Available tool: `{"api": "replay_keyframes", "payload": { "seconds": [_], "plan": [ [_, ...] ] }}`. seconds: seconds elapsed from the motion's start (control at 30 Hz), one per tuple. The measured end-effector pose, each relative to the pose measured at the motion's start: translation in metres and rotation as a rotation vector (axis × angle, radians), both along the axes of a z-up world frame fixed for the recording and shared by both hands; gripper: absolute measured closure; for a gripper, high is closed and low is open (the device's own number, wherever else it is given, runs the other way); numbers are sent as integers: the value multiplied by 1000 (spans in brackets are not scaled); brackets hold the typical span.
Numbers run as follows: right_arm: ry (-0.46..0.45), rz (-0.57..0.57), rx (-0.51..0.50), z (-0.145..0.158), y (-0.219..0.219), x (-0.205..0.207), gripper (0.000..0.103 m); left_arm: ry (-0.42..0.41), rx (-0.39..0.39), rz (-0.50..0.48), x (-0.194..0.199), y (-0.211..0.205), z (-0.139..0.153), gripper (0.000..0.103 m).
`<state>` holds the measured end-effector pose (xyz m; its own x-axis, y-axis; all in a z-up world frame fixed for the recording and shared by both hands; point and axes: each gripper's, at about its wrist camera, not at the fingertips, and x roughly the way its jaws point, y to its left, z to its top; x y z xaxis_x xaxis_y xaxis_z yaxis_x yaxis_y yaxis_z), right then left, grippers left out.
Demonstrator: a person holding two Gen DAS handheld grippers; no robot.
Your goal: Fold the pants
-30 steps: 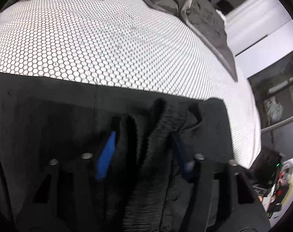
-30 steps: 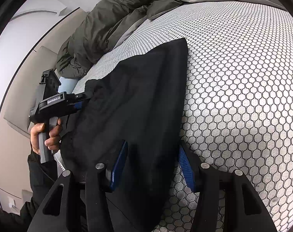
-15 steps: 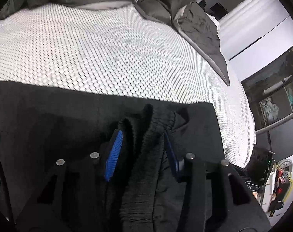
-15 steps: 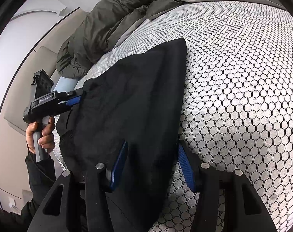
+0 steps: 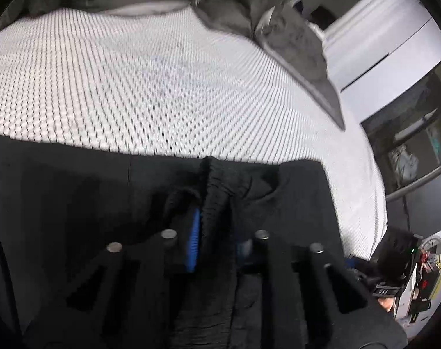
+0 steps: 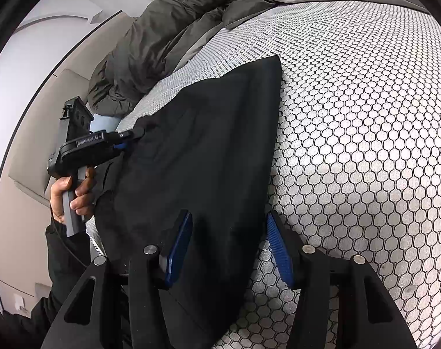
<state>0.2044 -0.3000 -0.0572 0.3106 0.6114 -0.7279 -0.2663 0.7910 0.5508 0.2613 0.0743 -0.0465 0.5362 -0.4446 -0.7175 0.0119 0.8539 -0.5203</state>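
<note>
Black pants (image 6: 209, 157) lie spread on a bed with a white honeycomb-patterned cover (image 6: 366, 133). In the left wrist view my left gripper (image 5: 217, 232) is shut on the bunched elastic waistband of the pants (image 5: 217, 180), with the blue pads pressed against the fabric. The left gripper also shows in the right wrist view (image 6: 133, 136), pinching the pants' far edge. My right gripper (image 6: 229, 247) is open, its blue pads straddling the near end of the pants without closing on it.
A dark olive duvet (image 6: 191, 20) is piled along the far side of the bed, also in the left wrist view (image 5: 293, 29). A beige headboard or wall (image 6: 31, 151) lies left. Shelves and clutter (image 5: 418, 276) stand beyond the bed's right edge.
My left gripper has closed from open onto the waistband and lifted it slightly. The right gripper has stayed open over the near end of the pants.
</note>
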Motion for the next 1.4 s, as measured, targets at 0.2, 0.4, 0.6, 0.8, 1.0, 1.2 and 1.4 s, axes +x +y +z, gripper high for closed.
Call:
{"api": "replay_keyframes", "payload": {
  "seconds": [0.2, 0.4, 0.6, 0.8, 1.0, 1.2, 1.4],
  "plan": [
    [-4, -6, 6, 3, -11, -7, 49, -64, 65, 99, -6, 12, 20, 88],
    [-4, 0, 4, 6, -21, -15, 49, 32, 138, 115, -7, 12, 16, 63],
    [0, 32, 56, 8, -29, -37, 49, -132, 243, 85, -67, -13, 50, 20],
    [-21, 40, 85, 7, -21, -79, 70, -223, 324, -140, -104, -126, 34, 1],
    [-27, 32, 100, -6, -32, -144, 74, -182, 434, -287, -104, -200, -2, 1],
    [-56, -69, 193, -4, -64, -174, 73, -147, 461, -323, -108, -216, -11, 1],
    [-67, -82, 184, -3, -62, -168, 74, -126, 473, -398, -122, -206, -14, 1]
  ]
}}
